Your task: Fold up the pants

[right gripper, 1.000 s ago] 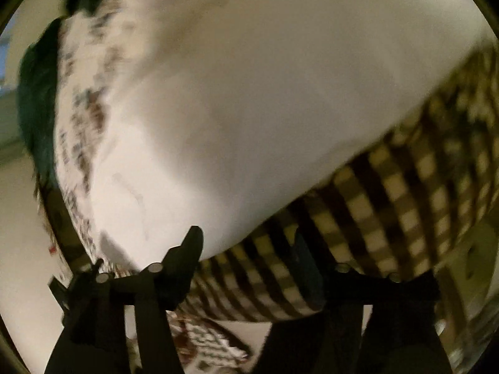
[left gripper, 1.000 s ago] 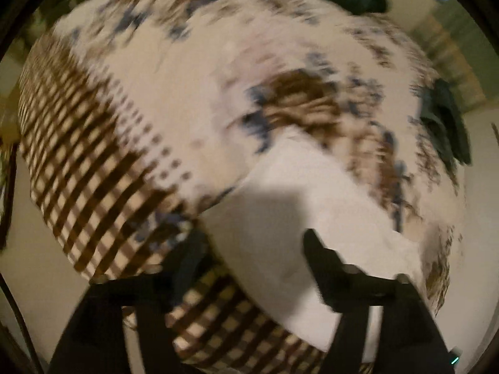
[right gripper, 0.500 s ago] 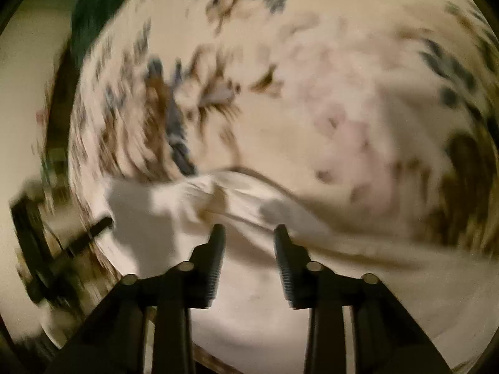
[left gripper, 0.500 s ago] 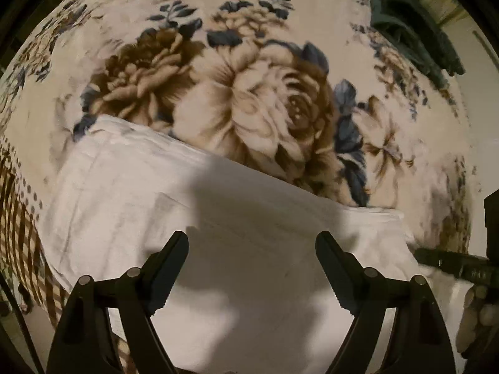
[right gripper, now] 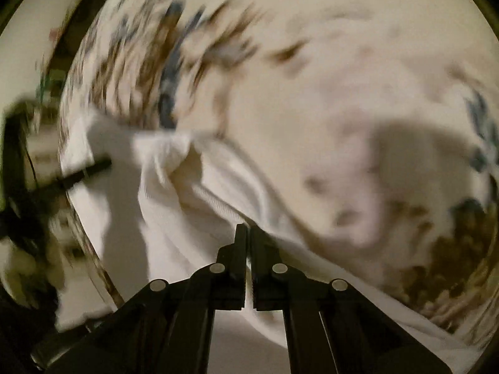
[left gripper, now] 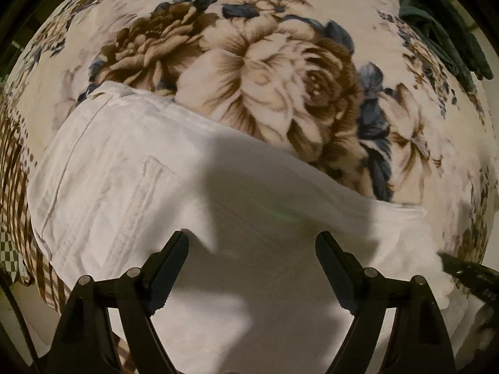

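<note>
White pants [left gripper: 149, 187] lie flat on a floral blanket [left gripper: 265, 71], their pocket seams showing at the left. My left gripper [left gripper: 251, 246] points down over the middle of the cloth, open, with nothing between its fingers. In the blurred right wrist view my right gripper [right gripper: 246, 233] is shut on a raised fold at the edge of the pants [right gripper: 174, 187]. Its dark tip [left gripper: 464, 272] shows in the left wrist view at the right corner of the pants. A finger of my left gripper [right gripper: 90, 168] appears at the left of the right wrist view, over the cloth.
A dark green garment [left gripper: 443, 31] lies at the blanket's far right. The blanket's brown checked border [left gripper: 12, 171] runs down the left side, where it ends. Floral blanket [right gripper: 374, 93] stretches beyond the pants.
Both grippers swept from the checked border to the far edge of the pants. The right jaws closed on the cloth edge. The left gripper came lower and stayed open.
</note>
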Action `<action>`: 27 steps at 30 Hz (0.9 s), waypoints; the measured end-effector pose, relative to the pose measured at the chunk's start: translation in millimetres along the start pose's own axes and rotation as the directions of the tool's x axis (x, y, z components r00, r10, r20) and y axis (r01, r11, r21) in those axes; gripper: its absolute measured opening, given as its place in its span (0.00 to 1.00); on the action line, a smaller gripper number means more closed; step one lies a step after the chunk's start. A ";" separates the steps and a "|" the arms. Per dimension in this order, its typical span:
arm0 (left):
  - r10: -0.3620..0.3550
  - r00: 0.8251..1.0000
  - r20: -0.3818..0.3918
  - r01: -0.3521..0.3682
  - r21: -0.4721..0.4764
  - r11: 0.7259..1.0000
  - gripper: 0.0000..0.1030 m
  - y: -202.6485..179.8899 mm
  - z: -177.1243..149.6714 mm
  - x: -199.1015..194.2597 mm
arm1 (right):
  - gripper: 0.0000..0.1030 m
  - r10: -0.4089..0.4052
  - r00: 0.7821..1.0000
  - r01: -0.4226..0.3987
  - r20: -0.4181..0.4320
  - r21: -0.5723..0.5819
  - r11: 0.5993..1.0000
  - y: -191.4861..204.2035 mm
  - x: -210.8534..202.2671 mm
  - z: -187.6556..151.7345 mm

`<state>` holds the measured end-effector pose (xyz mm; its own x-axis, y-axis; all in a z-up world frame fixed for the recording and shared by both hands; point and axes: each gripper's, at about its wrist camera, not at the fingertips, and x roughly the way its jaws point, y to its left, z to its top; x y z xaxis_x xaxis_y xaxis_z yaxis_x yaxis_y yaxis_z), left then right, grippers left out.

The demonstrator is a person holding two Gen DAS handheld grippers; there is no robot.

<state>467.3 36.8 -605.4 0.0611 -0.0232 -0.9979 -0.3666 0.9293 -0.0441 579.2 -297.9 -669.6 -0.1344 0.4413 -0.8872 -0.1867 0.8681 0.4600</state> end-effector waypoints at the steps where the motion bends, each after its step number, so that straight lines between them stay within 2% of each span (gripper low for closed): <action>1: 0.001 1.000 -0.001 -0.001 -0.001 1.000 0.81 -0.1 -1.3 0.3 | 0.02 0.029 1.000 -0.029 0.006 0.027 0.999 -4.9 -4.5 0.1; 5: 0.002 1.000 -0.003 -0.002 -0.013 1.000 0.81 4.4 -1.2 2.1 | 0.02 0.050 0.999 -0.051 0.010 0.077 0.996 -16.1 -11.1 3.3; 6: 0.000 1.000 -0.001 0.000 -0.015 1.000 0.81 4.8 -1.5 1.0 | 0.02 0.107 0.994 -0.107 0.002 0.110 0.988 -19.9 -9.1 4.9; 7: 0.000 1.000 0.002 0.000 -0.017 1.000 0.81 6.7 -0.6 -1.3 | 0.07 0.180 0.983 -0.175 -0.024 0.147 0.973 -24.8 -5.6 8.6; 8: -0.003 1.000 0.008 0.003 -0.016 1.000 0.81 8.4 -1.2 -3.3 | 0.07 0.232 0.972 -0.221 -0.045 0.174 0.960 -30.3 -3.1 6.6; 9: -0.002 1.000 0.010 0.002 -0.014 1.000 0.81 8.5 -1.5 -3.9 | 0.16 0.309 0.949 -0.291 -0.056 0.214 0.933 -35.1 -0.5 11.4; 10: 0.002 1.000 0.011 -0.002 -0.013 1.000 0.81 8.3 -1.3 -4.6 | 0.38 0.360 0.931 -0.338 -0.053 0.239 0.910 -32.8 5.0 16.7; 11: 0.004 1.000 0.012 -0.004 -0.013 1.000 0.81 10.6 -2.1 -6.2 | 0.51 0.411 0.910 -0.386 -0.048 0.263 0.884 -29.1 12.9 25.7; 12: 0.004 1.000 0.012 -0.003 -0.014 1.000 0.81 12.1 -2.6 -6.2 | 0.68 0.452 0.891 -0.425 -0.039 0.275 0.862 -26.2 18.5 31.3; 13: 0.007 1.000 0.012 -0.007 -0.012 1.000 0.81 11.7 -2.5 -5.7 | 0.71 0.512 0.857 -0.478 -0.053 0.288 0.830 -23.8 29.2 39.0; 16: 0.020 1.000 0.017 -0.020 0.001 1.000 0.81 12.1 -5.8 -2.5 | 0.71 0.603 0.783 -0.534 -0.151 0.334 0.777 -5.8 76.5 57.3; 18: 0.040 0.999 0.025 -0.040 0.020 0.999 0.81 10.9 -8.8 -0.1 | 0.68 0.626 0.746 -0.552 -0.227 0.315 0.772 10.9 100.8 64.8; 19: 0.046 0.999 0.028 -0.047 0.026 0.999 0.81 6.3 -10.1 3.6 | 0.67 0.622 0.738 -0.552 -0.264 0.295 0.780 20.4 110.4 67.2; 21: 0.066 0.997 0.034 -0.067 0.036 0.997 0.81 4.1 -13.2 7.1 | 0.67 0.574 0.759 -0.510 -0.308 0.267 0.818 35.4 127.8 70.9; 22: 0.077 0.997 0.027 -0.078 0.039 0.996 0.81 5.5 -15.2 10.5 | 0.67 0.563 0.762 -0.503 -0.319 0.255 0.826 41.1 131.9 71.5; 23: 0.085 0.996 0.021 -0.086 0.037 0.996 0.81 3.2 -16.7 14.7 | 0.65 0.541 0.777 -0.488 -0.321 0.235 0.841 46.2 131.6 72.0; 24: 0.095 0.995 0.009 -0.095 0.032 0.995 0.81 6.3 -18.4 19.2 | 0.34 0.529 0.790 -0.477 -0.311 0.230 0.848 48.3 128.5 73.4; 25: 0.097 0.995 -0.010 -0.097 0.026 0.995 0.81 10.1 -19.8 24.0 | 0.09 0.506 0.809 -0.454 -0.298 0.229 0.861 45.2 122.9 75.2; 27: 0.071 0.997 -0.014 -0.071 0.009 0.997 0.81 17.0 -21.4 25.4 | 0.09 0.494 0.840 -0.449 -0.224 0.222 0.865 33.3 94.9 83.6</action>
<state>442.7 44.0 -632.6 0.0218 0.0374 -0.9991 -0.3615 0.9320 0.0270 641.6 -208.1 -741.4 -0.4234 0.7482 -0.5108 0.1152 0.6037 0.7888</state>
